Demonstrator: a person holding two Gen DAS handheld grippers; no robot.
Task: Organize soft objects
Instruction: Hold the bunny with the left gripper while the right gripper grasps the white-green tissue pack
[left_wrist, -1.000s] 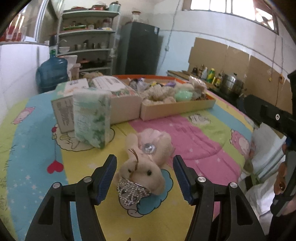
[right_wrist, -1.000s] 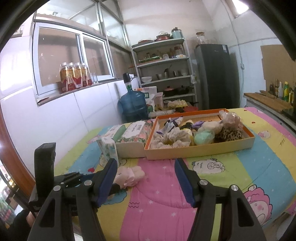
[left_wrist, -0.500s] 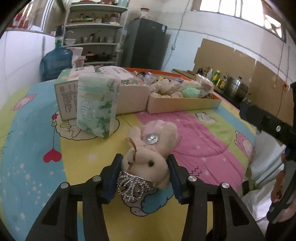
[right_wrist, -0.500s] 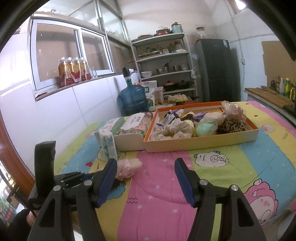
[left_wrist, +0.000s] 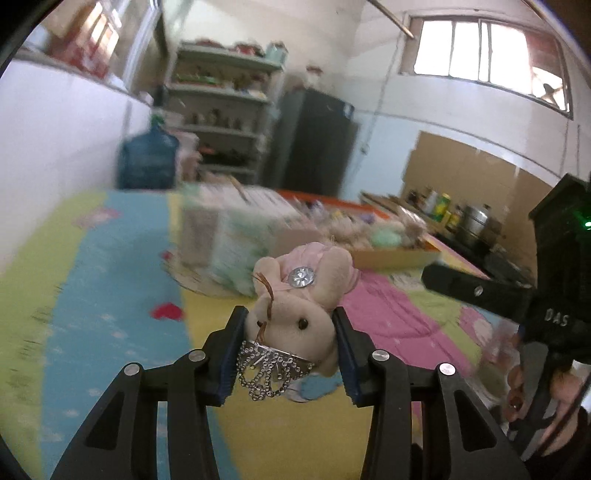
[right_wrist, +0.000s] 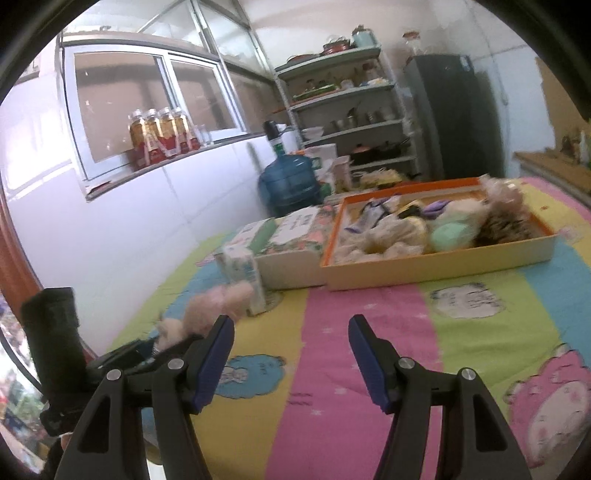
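My left gripper (left_wrist: 290, 328) is shut on a beige plush bunny (left_wrist: 299, 295) with a pink bow, a silver gem and a beaded crown, held above the colourful table cloth. The bunny (right_wrist: 218, 306) also shows at the left in the right wrist view, blurred, in the left gripper. My right gripper (right_wrist: 291, 338) is open and empty above the pink stripe of the cloth. An orange-rimmed tray (right_wrist: 443, 267) holding several soft toys stands at the back of the table.
A box of tissue packs (right_wrist: 291, 254) stands left of the tray, with an upright tissue pack (right_wrist: 243, 273) in front of it. A blue water jug (right_wrist: 290, 184), shelves and a dark fridge stand behind the table.
My left gripper closed on the bunny and has lifted it off the cloth; the left view is now motion-blurred. The right gripper stayed open and shifted slightly.
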